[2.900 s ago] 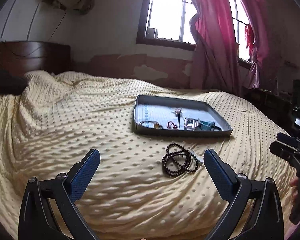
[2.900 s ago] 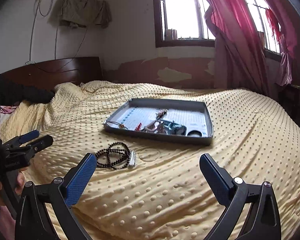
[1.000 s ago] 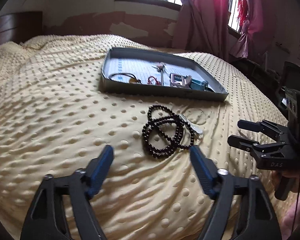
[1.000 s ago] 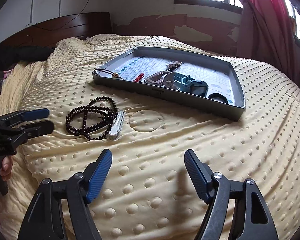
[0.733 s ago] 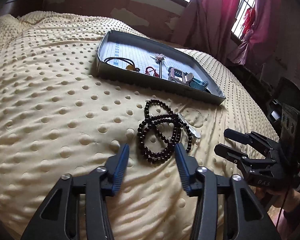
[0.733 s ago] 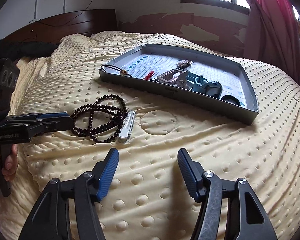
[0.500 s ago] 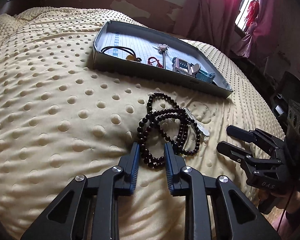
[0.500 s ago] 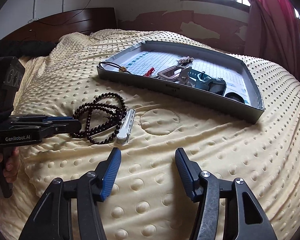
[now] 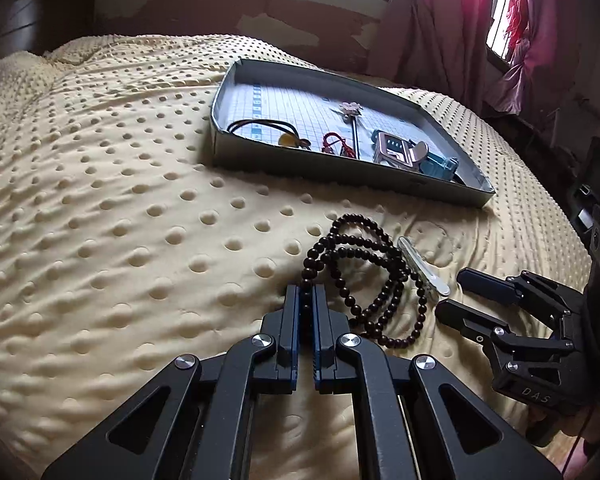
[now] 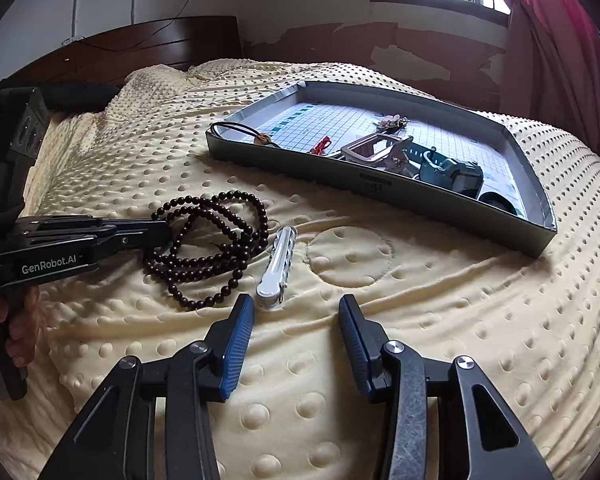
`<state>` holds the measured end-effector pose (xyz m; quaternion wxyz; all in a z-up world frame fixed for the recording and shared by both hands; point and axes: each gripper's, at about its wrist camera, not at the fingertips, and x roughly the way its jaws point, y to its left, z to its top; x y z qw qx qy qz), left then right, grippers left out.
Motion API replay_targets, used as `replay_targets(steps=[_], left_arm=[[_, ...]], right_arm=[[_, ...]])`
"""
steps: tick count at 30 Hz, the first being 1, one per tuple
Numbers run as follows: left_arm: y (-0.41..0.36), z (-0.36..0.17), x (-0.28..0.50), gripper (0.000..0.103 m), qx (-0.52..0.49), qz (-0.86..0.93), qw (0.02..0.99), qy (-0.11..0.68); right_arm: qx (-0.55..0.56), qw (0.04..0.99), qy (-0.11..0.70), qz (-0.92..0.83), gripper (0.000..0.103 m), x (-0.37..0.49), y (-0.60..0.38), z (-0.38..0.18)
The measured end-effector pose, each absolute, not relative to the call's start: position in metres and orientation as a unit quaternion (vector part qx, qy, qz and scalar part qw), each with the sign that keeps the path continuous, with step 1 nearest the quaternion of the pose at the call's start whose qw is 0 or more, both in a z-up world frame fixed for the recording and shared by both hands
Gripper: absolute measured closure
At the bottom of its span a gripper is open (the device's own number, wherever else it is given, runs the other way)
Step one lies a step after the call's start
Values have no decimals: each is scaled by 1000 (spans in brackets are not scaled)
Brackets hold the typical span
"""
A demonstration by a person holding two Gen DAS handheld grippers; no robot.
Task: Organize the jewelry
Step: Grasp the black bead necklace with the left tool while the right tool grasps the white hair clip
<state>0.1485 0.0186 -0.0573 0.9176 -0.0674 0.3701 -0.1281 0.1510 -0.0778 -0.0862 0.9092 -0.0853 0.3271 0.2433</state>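
Beaded necklace, a dark multi-loop strand, lies on the dotted yellow bedspread at lower centre of the left wrist view, just in front of the grey tray. The left gripper, wide apart a few seconds ago, has come down and narrowed until its jaws now pinch the strand's near loop; the pickup appears secured but no lift is evident. A silver hair clip rests touching the beads' right side. The right gripper hangs spread just short of that clip, holding nothing. Inside the tray sit a corded pendant, a red charm and a watch; transfer there likely follows.
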Motion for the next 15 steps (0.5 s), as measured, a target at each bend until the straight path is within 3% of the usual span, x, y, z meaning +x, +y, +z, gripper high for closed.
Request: replay_targets(steps=[9, 11, 13, 15], left_arm=[[19, -56, 146, 99, -59, -101, 928, 353], [20, -54, 146, 99, -56, -91, 931, 349], [21, -52, 144, 99, -48, -84, 934, 343], [20, -50, 143, 99, -37, -77, 938, 335]], right_arm=[[-71, 907, 333, 249, 72, 169, -72, -86], [-69, 905, 337, 250, 77, 172, -72, -87], [-68, 903, 340, 254, 88, 173, -72, -88], [-69, 903, 340, 255, 88, 173, -71, -87]])
